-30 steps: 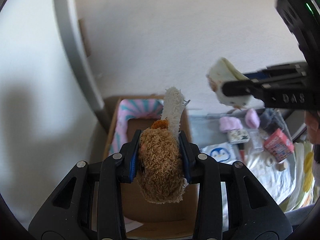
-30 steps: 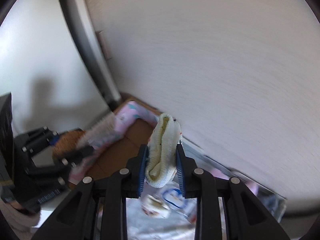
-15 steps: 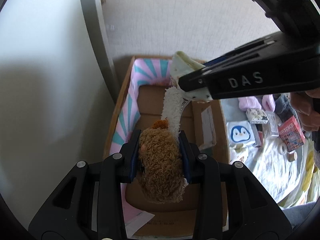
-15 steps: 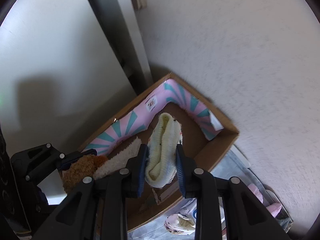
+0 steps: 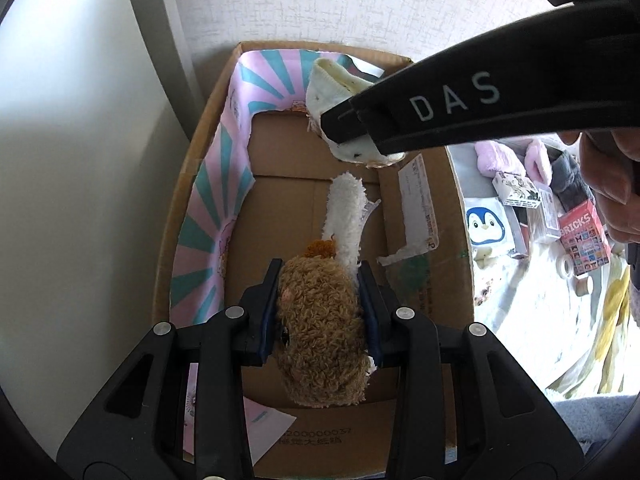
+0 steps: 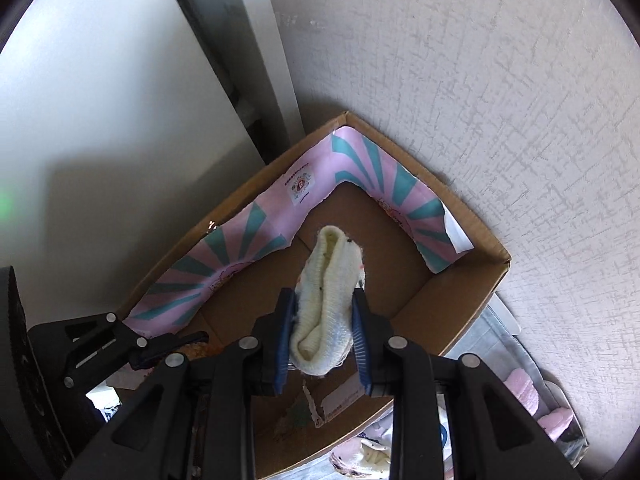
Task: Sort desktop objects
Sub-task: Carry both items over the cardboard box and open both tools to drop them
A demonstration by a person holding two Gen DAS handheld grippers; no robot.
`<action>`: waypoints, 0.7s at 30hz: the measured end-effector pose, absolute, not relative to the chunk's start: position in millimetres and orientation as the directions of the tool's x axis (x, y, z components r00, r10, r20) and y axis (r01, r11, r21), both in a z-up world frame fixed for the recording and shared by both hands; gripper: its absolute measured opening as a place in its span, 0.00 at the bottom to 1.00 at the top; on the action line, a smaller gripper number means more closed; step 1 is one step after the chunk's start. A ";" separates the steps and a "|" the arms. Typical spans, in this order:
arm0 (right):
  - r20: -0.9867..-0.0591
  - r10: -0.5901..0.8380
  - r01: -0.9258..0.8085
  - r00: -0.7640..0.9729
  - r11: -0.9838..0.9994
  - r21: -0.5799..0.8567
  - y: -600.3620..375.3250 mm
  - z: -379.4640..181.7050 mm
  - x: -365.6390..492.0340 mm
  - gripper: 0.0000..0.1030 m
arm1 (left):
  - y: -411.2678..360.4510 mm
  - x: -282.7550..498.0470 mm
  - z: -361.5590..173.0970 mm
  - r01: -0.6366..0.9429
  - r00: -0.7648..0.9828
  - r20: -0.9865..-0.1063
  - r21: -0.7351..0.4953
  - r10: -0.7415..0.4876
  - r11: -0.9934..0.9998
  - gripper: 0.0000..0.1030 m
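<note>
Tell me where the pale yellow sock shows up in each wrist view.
Left wrist: pale yellow sock upper centre, pinched by the right hand-held gripper entering from the right.
Right wrist: sock at centre, between that gripper's blue pads.
Shared landmark: the cardboard box with pink-and-teal lining, below it.

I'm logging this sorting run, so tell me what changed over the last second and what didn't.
Both grippers moved in over the cardboard box, which filled more of each view. The right gripper carried its cream sock from beside the box to above its far end. The left gripper brought the brown fuzzy sock above the near end. Nothing was let go: both stayed shut on their socks.
</note>
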State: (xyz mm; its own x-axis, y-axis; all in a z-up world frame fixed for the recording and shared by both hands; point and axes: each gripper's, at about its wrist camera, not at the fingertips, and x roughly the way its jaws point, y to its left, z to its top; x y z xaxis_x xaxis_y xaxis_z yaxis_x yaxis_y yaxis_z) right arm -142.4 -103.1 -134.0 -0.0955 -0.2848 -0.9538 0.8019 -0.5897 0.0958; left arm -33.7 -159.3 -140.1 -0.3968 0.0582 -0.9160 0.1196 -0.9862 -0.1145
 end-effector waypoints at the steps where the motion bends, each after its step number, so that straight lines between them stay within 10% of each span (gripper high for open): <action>1: -0.953 -0.287 0.800 -0.094 -0.592 0.099 -102.7 -133.6 -143.0 0.24 | -158.9 -33.3 -139.5 0.118 -0.398 -0.915 -0.114 0.058 -0.986 0.31; 10: -0.958 -0.261 0.816 -0.123 -0.575 0.052 -108.7 -126.9 -140.6 0.31 | -155.2 -31.2 -136.7 0.092 -0.428 -0.900 -0.137 0.085 -0.986 0.44; 12: -0.954 -0.264 0.806 -0.144 -0.590 0.042 -108.3 -126.0 -142.0 0.58 | -155.4 -31.5 -137.5 0.106 -0.423 -0.901 -0.152 0.094 -0.983 1.00; 14: -0.947 -0.287 0.794 -0.143 -0.604 0.064 -106.2 -124.1 -144.0 0.94 | -155.2 -28.8 -134.1 0.109 -0.453 -0.887 -0.159 0.093 -0.981 1.00; 21: -0.925 -0.333 0.769 -0.182 -0.635 0.077 -97.8 -108.9 -148.4 0.94 | -153.0 -26.9 -130.8 0.118 -0.465 -0.883 -0.136 0.066 -0.984 1.00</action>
State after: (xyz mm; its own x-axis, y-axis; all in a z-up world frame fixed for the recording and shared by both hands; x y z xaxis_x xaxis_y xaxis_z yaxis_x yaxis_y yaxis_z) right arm -148.4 -97.8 -108.9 -0.1823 -0.3332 -0.9251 0.7688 -0.6348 0.0772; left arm -26.9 -153.0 -130.8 -0.4654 0.0660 -0.8826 0.1180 -0.9837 -0.1358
